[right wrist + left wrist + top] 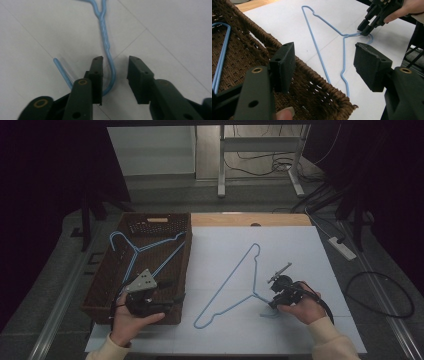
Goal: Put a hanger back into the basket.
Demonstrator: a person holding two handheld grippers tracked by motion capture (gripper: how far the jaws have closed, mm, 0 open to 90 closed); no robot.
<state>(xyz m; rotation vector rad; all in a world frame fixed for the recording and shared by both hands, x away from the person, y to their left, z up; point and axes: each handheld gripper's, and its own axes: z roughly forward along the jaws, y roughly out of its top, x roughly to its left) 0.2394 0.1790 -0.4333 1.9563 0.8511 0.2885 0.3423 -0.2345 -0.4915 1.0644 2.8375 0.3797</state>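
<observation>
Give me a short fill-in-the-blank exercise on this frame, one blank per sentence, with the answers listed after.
1. The hanger on the white sheet is coloured ____.
2. The second hanger lies inside the woven ____.
3. The right gripper has its open jaws on either side of the loose hanger's ____.
4. The left gripper hovers over the basket with its jaws ____.

Answers: blue; basket; hook; open

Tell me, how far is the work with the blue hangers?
Done: one blue hanger lies in the woven basket. In hand: the right gripper is open around the hook of the second hanger on the white sheet, not clamped. Left: grip it and move it; the left gripper waits open at the basket.
</observation>
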